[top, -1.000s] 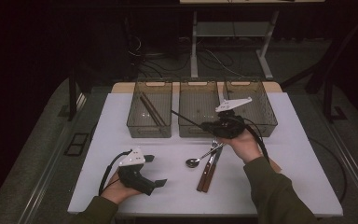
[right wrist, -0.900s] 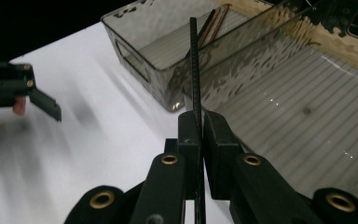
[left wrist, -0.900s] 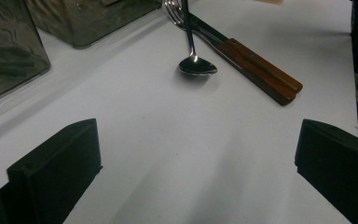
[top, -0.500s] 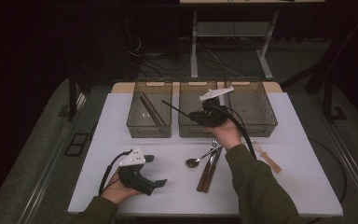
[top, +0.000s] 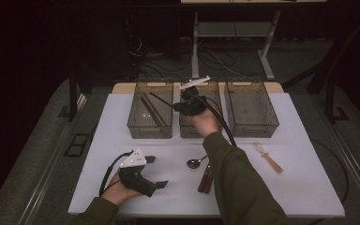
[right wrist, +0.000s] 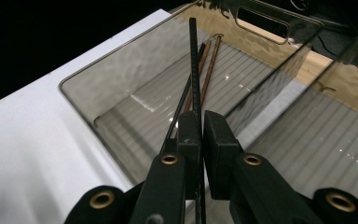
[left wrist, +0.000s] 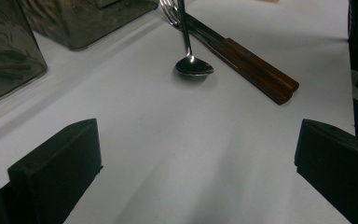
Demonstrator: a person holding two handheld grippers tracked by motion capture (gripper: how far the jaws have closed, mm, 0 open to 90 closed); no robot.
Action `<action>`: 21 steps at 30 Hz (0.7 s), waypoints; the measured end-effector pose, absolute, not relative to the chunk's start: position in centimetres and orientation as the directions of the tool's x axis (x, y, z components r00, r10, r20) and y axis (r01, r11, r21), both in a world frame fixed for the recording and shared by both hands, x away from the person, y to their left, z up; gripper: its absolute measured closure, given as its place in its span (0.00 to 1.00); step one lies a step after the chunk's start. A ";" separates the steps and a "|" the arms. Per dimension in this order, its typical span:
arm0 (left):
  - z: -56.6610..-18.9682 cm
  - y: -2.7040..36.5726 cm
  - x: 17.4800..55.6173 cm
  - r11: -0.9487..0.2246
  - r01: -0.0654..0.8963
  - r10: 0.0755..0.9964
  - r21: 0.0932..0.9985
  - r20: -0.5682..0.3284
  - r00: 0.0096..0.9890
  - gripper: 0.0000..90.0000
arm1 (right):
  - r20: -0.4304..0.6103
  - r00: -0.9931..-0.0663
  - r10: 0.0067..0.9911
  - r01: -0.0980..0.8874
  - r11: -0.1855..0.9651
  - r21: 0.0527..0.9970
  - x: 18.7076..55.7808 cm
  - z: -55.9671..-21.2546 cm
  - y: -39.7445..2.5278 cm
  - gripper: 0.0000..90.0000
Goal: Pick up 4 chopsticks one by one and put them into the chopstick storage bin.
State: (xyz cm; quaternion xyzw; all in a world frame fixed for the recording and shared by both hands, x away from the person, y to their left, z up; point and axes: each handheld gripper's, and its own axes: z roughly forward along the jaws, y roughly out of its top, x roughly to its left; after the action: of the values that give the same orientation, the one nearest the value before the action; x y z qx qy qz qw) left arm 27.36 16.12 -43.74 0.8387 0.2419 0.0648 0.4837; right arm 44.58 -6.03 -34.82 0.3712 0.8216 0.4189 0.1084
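My right gripper (top: pixel 183 106) hangs over the middle bin (top: pixel 199 130), shut on a black chopstick (top: pixel 161 100) that reaches left over the left bin (top: pixel 150 130). In the right gripper view the jaws (right wrist: pixel 201 126) pinch that chopstick (right wrist: pixel 194 60) above the left bin (right wrist: pixel 121 88), where brown chopsticks (right wrist: pixel 208 70) lie. A thinner dark stick runs beside it; I cannot tell if it is held. My left gripper (top: pixel 156 172) rests open on the table at the front left, its jaws (left wrist: pixel 196 163) wide apart with nothing between them.
A third bin (top: pixel 251 130) stands at the right. A spoon (top: pixel 194 163) (left wrist: pixel 193 66), wood-handled cutlery (top: pixel 206 179) (left wrist: pixel 256 70) and a small wooden-handled tool (top: pixel 269 159) lie on the white table (top: pixel 122 122) in front of the bins.
My right gripper has carried the black chopstick leftward, from near the right bin to over the middle and left bins. The left gripper has stayed still.
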 end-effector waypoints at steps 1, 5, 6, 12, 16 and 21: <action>-43.7 16.1 27.3 -0.408 0.346 0.470 0.845 -0.130 0.873 0.00 | 0.134 -0.696 0.705 0.524 0.372 0.766 44.9 -34.9 -5.6 0.95; -43.7 16.2 27.3 -0.409 0.348 0.467 0.844 -0.133 0.874 0.00 | 0.132 -0.680 0.721 0.537 0.368 0.759 45.9 -35.1 -4.1 0.95; -43.7 16.2 27.3 -0.411 0.346 0.467 0.843 -0.131 0.875 0.00 | 0.131 -0.679 0.722 0.538 0.368 0.758 46.2 -35.2 -3.8 0.95; -43.7 16.2 27.4 -0.407 0.346 0.466 0.845 -0.134 0.875 0.00 | 0.112 -0.663 0.740 0.553 0.383 0.740 47.4 -35.9 -1.7 0.95; -43.7 16.2 27.4 -0.406 0.342 0.463 0.847 -0.132 0.876 0.00 | 0.106 -0.655 0.748 0.559 0.387 0.733 48.1 -36.2 -0.5 0.95; -43.6 16.2 27.4 -0.409 0.340 0.456 0.846 -0.133 0.880 0.00 | 0.109 -0.648 0.754 0.566 0.381 0.731 48.7 -36.7 0.7 0.95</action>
State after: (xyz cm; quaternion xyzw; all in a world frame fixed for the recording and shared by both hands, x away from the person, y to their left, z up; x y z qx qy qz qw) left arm 27.43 16.24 -43.61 0.8374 0.2378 0.0592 0.4886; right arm 48.70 0.71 -36.66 0.4017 0.8220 0.3849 0.1220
